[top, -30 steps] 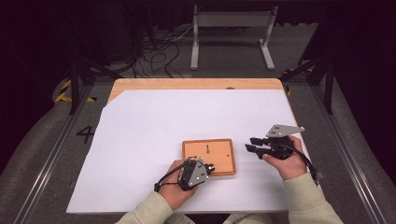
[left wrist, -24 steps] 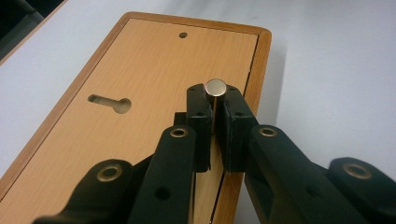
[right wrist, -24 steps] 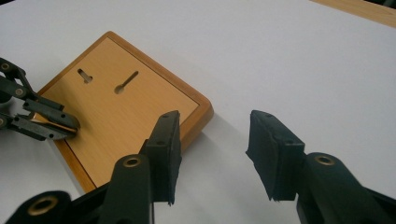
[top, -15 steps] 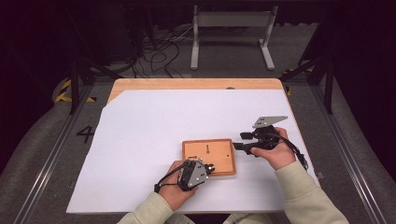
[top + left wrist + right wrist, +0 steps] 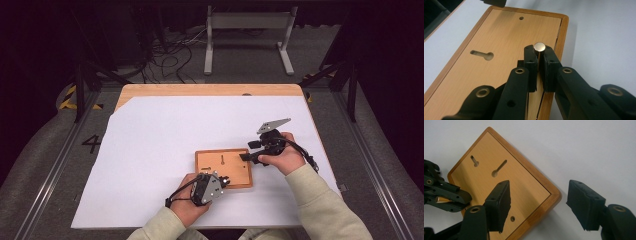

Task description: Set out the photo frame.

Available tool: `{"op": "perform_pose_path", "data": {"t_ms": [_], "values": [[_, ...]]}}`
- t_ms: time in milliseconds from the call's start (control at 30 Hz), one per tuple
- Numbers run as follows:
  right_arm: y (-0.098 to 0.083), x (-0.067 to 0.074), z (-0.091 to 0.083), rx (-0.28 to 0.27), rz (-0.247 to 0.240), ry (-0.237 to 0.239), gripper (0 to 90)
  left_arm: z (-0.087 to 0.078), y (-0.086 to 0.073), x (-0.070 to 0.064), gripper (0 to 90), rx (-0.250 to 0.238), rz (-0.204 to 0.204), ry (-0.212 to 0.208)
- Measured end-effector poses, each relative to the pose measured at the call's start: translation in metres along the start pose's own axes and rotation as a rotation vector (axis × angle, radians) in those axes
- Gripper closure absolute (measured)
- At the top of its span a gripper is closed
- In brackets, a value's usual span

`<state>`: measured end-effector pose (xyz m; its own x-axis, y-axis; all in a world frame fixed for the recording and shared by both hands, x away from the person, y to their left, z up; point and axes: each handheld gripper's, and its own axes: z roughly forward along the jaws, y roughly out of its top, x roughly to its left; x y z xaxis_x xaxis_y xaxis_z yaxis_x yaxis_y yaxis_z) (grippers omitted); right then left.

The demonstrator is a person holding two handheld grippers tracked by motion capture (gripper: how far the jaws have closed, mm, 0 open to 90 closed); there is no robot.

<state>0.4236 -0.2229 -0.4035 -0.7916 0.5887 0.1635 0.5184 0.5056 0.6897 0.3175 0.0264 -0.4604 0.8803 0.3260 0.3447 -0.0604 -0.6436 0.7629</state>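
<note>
**Pin held, board about to be steadied**

White paper covers the table (image 5: 150,150), with a wooden board (image 5: 235,161) lying near the person's edge. At its right rim the right gripper (image 5: 539,202) has just been opening, jaws wide astride the corner, nothing pinched. Clamped in the left gripper (image 5: 539,62) is a small metal pin (image 5: 539,46) over the board's near edge. If the board slides, the pin may miss its keyhole slot (image 5: 482,54).

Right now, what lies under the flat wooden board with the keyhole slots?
The wooden board rests flat on a white sheet that shows all round it; whatever is directly beneath is covered. Above its edge, the left gripper clamps a small metal pin.
</note>
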Motion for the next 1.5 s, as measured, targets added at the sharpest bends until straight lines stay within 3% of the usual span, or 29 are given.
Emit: {"op": "perform_pose_path", "data": {"t_ms": [267,467,800,1200,1367,1500], "values": [[0.002,-0.004,0.014,0.049,0.017,0.047,29.3,0.000,0.000,0.000,84.0,-0.001,0.007,0.001],[0.001,-0.005,0.024,0.086,0.014,0.044,27.7,0.000,0.000,-0.001,84.0,-0.003,-0.001,0.002],[0.001,-0.012,0.035,0.100,0.079,0.142,24.5,0.000,-0.001,0.000,84.1,-0.010,0.002,0.000],[0.004,-0.013,0.033,0.122,0.090,0.159,29.0,-0.001,-0.002,0.000,83.9,-0.017,-0.004,-0.017],[0.004,-0.014,0.028,0.138,0.092,0.171,32.3,-0.003,-0.001,0.001,83.3,-0.010,-0.039,-0.044],[0.004,-0.012,0.024,0.139,0.065,0.167,33.6,-0.004,-0.001,0.001,80.8,-0.003,-0.099,-0.082]]}}
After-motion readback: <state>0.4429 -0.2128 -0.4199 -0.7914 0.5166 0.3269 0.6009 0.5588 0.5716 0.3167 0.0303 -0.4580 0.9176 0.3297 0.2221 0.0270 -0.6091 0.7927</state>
